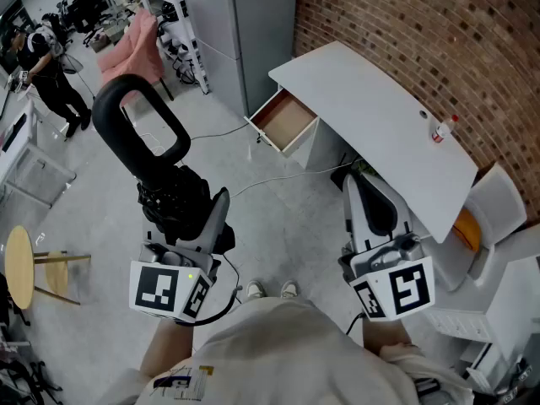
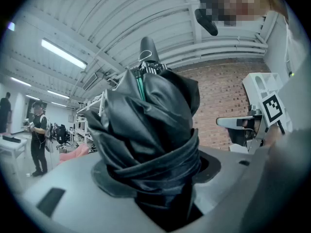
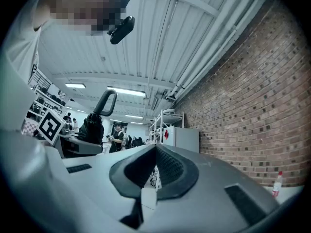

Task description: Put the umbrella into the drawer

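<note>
My left gripper (image 1: 187, 216) is shut on a folded black umbrella (image 1: 169, 191), which stands upright with its black loop handle (image 1: 135, 125) on top. In the left gripper view the bunched fabric of the umbrella (image 2: 150, 130) fills the space between the jaws. My right gripper (image 1: 371, 199) is shut with nothing in it; in its own view its two dark pads (image 3: 167, 169) meet at the tip. The drawer (image 1: 283, 121) stands pulled open under the left end of the white desk (image 1: 380, 116), and what shows of its wooden inside is bare. Both grippers are held well short of the drawer.
A small bottle (image 1: 443, 129) with a red cap lies on the desk by the brick wall (image 1: 439, 32). A grey cabinet (image 1: 245, 32) stands left of the desk, and a white chair (image 1: 498, 201) at its right end. A cable (image 1: 270, 182) runs across the floor. A wooden stool (image 1: 21, 268) is at the left, and a person (image 1: 42, 66) stands far off.
</note>
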`<state>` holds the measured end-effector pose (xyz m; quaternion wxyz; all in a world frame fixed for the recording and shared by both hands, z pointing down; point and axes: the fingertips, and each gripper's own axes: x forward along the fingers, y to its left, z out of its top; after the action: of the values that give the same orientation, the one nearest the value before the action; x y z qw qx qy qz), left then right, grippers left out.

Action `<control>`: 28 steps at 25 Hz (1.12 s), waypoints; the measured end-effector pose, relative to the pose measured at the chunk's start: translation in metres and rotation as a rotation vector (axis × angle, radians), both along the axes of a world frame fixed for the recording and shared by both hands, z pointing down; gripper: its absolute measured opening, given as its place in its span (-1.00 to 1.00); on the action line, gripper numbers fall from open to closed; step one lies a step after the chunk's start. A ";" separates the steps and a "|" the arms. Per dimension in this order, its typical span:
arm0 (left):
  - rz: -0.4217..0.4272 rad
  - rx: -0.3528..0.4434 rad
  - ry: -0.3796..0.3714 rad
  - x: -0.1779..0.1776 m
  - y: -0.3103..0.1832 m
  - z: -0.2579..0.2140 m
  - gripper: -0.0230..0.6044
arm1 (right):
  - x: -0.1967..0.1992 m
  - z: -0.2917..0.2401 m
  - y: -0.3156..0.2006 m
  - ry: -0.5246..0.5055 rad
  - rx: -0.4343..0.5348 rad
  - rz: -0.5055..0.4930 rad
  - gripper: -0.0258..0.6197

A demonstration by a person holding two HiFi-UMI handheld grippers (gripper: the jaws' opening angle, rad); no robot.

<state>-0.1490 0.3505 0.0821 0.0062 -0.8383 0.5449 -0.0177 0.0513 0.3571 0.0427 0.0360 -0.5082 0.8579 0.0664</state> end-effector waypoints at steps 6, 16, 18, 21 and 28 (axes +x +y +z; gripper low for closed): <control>0.021 -0.010 -0.002 0.007 -0.003 -0.002 0.01 | 0.001 -0.001 -0.004 -0.012 -0.011 -0.012 -0.90; 0.016 -0.026 -0.025 0.025 -0.010 0.006 0.01 | 0.018 0.007 -0.013 -0.044 -0.024 -0.029 -0.90; 0.022 -0.038 -0.026 0.026 -0.009 0.008 0.01 | 0.017 0.006 -0.012 -0.053 -0.023 -0.034 -0.90; 0.027 -0.053 -0.017 0.034 -0.010 0.011 0.01 | 0.024 0.005 -0.012 -0.066 -0.019 -0.043 -0.90; 0.024 -0.063 -0.033 0.070 -0.019 0.023 0.01 | 0.055 0.020 -0.021 -0.050 -0.036 -0.059 -0.90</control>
<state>-0.0790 0.3311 0.1049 -0.0108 -0.8441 0.5339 -0.0485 0.1065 0.3359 0.0624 0.0501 -0.4846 0.8725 0.0370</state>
